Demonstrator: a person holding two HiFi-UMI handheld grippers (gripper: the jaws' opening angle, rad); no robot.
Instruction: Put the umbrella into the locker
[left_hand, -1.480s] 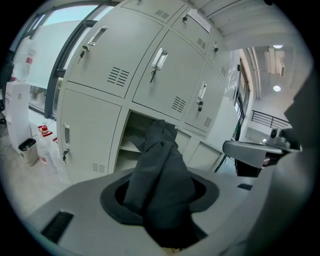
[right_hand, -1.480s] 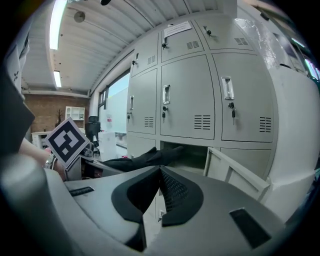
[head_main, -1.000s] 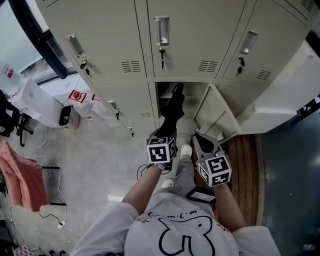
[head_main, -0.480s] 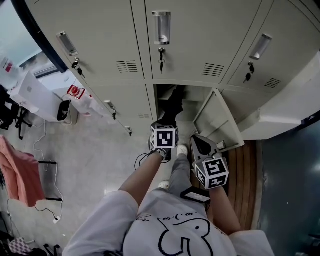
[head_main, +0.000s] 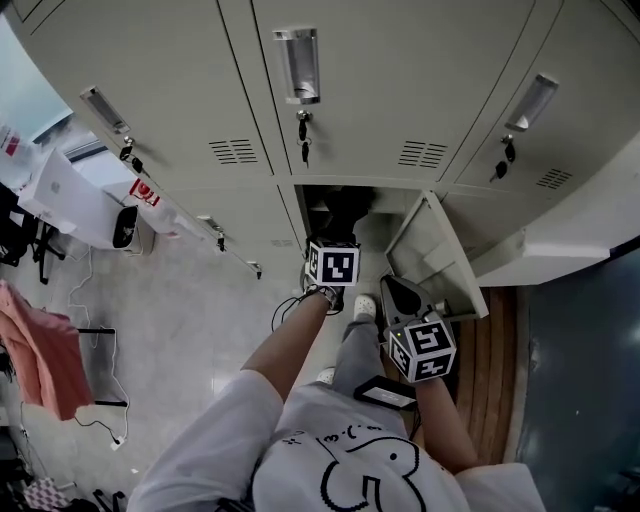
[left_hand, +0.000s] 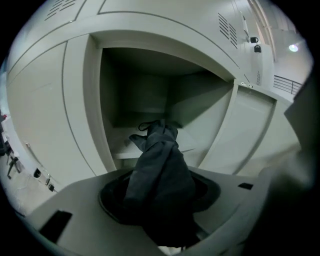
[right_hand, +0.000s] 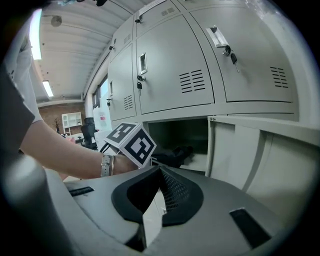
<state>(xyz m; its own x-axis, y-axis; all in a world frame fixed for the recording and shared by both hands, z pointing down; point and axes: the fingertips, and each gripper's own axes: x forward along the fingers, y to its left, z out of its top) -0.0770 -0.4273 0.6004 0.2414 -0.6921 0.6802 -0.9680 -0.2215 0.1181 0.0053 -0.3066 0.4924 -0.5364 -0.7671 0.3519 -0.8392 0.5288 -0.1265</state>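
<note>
The black folded umbrella lies between the jaws of my left gripper, which is shut on it. Those jaws have just been opening a little, with the umbrella still between them. The umbrella's far end reaches into the open bottom locker, over its pale shelf. In the head view the left gripper is at the locker mouth, and the umbrella shows dark inside. My right gripper hangs beside the open door, shut with nothing in it. From there the umbrella shows behind the left marker cube.
The locker door stands swung out to the right. Shut lockers with keys are above. White bags and boxes, a pink cloth and cables lie on the floor to the left. A wooden strip runs along the right.
My left gripper has moved forward and down to the locker mouth, carrying the umbrella deeper inside. The right gripper has shifted a little forward beside the door.
</note>
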